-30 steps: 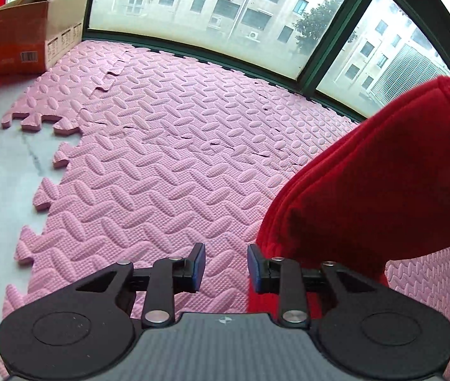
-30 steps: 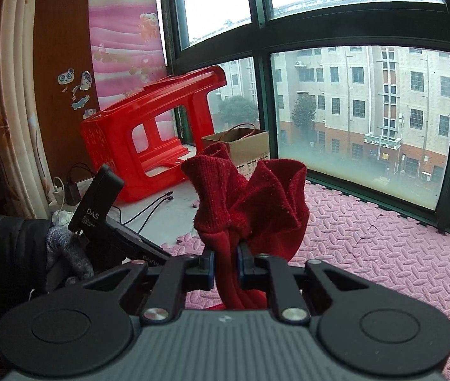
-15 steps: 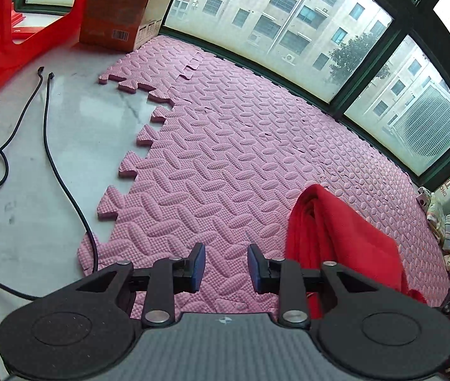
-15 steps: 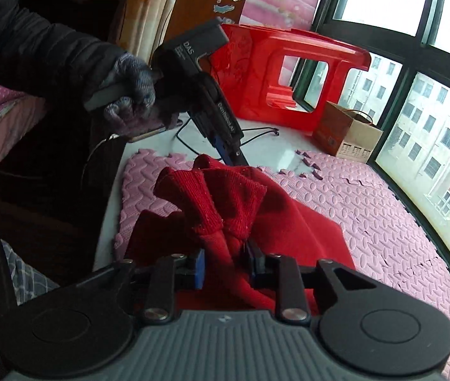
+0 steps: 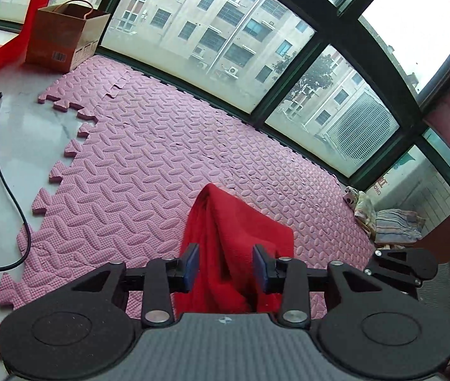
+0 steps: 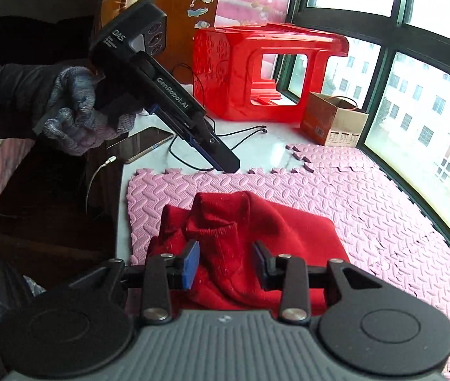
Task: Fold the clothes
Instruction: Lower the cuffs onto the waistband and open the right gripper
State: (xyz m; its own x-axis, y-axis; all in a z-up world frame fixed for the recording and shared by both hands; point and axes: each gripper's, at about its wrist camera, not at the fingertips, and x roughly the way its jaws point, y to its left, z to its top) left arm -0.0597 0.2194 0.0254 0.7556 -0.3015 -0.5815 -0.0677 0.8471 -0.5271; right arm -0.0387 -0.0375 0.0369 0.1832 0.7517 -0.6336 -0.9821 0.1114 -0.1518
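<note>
A red knit sweater point(image 6: 288, 225) lies bunched on the pink foam mat point(image 6: 367, 197), its ribbed cuff or collar raised near the front. My right gripper point(image 6: 225, 264) hovers just above it, open, with the cloth below and between the fingers but not pinched. In the left wrist view the same red sweater point(image 5: 225, 222) rises as a fold between the wide-apart fingers of my left gripper point(image 5: 225, 267), which is open. A gloved hand point(image 6: 76, 111) holds that left gripper point(image 6: 226, 163) above the mat's far edge.
A red plastic stool point(image 6: 266, 70) and a brown paper bag point(image 6: 333, 120) stand on the white ledge by the window. A phone point(image 6: 142, 143) and black cables point(image 5: 18, 206) lie on the ledge. Striped cloths point(image 5: 393, 222) sit at the mat's right end.
My right gripper came down to the mat and opened, letting go of the sweater. My left gripper opened wider and swung over the sweater's fold.
</note>
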